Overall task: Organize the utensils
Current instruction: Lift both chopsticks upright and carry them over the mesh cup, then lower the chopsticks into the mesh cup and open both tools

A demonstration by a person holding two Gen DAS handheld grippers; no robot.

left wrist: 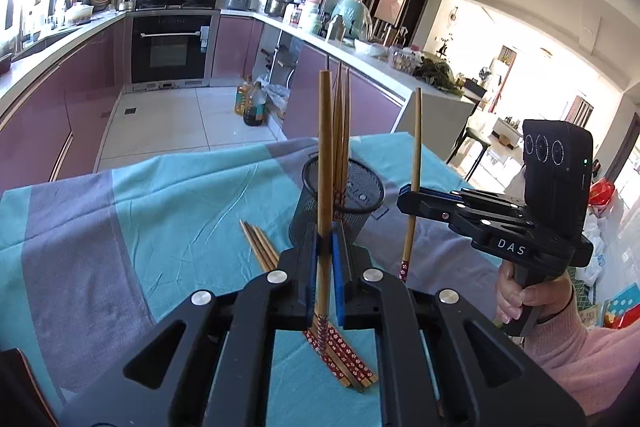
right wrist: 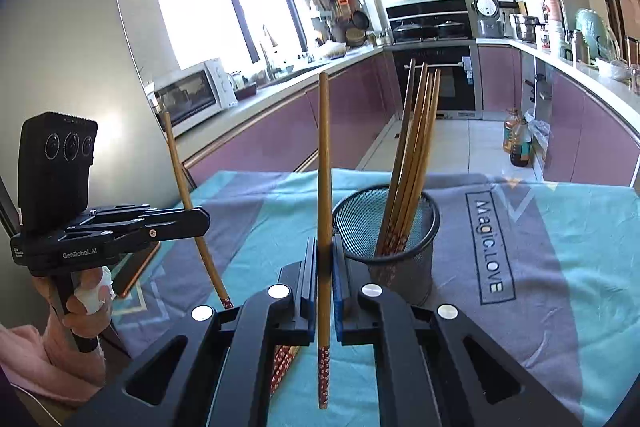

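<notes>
One chopstick (left wrist: 324,187) per hand-held gripper (left wrist: 325,247).

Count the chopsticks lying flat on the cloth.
3 show clearly, a bundle of chopsticks side by side on the cloth left of the mesh cup; the left gripper hides their middle, so another may be underneath.

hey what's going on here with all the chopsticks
A person is sorting chopsticks into a black mesh cup on a teal cloth. The left gripper and the right gripper each pinch one chopstick upright, near the cup. Several chopsticks already stand in it, and a few loose ones lie on the cloth.
</notes>
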